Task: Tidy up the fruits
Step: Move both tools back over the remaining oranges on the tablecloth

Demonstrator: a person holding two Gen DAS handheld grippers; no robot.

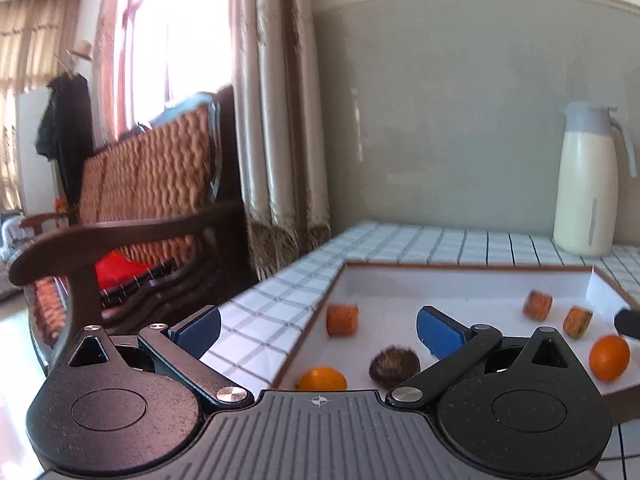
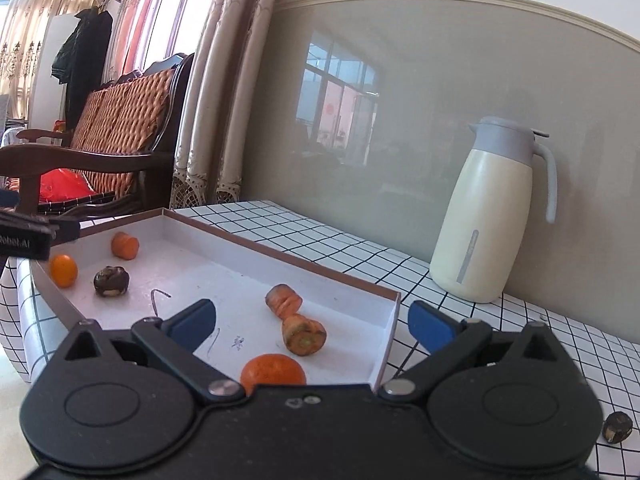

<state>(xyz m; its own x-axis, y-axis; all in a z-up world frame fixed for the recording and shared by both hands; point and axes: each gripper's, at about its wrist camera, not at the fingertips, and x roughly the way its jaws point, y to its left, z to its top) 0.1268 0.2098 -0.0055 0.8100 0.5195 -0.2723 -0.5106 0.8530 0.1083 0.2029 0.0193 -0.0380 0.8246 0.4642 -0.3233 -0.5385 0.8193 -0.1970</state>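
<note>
The shallow white cardboard tray with a brown rim [image 2: 280, 254] sits on the grid-patterned white tablecloth [image 2: 352, 248] and carries the produce. At its near edge in the right wrist view lies a small round orange mandarin [image 2: 273, 369], with two cut carrot chunks [image 2: 296, 320] touching each other just beyond it. Toward the far left corner sit a second mandarin [image 2: 63, 271], a dark brown water chestnut [image 2: 111, 281] and another carrot chunk [image 2: 125, 245].

The right gripper [image 2: 312, 320] is spread wide and holds nothing; the left gripper [image 1: 318, 330] is likewise wide apart and empty, over the tray's left edge.

The mandarins look light, soft-skinned and liable to roll, so a gentle squeeze across the middle seems best. The carrot chunks are stiff; their curved sides suit the pads. Another chestnut [image 2: 617, 432] lies off the tray, near the tablecloth's right edge. A cream thermos jug [image 2: 488, 216] stands by the wall.
</note>
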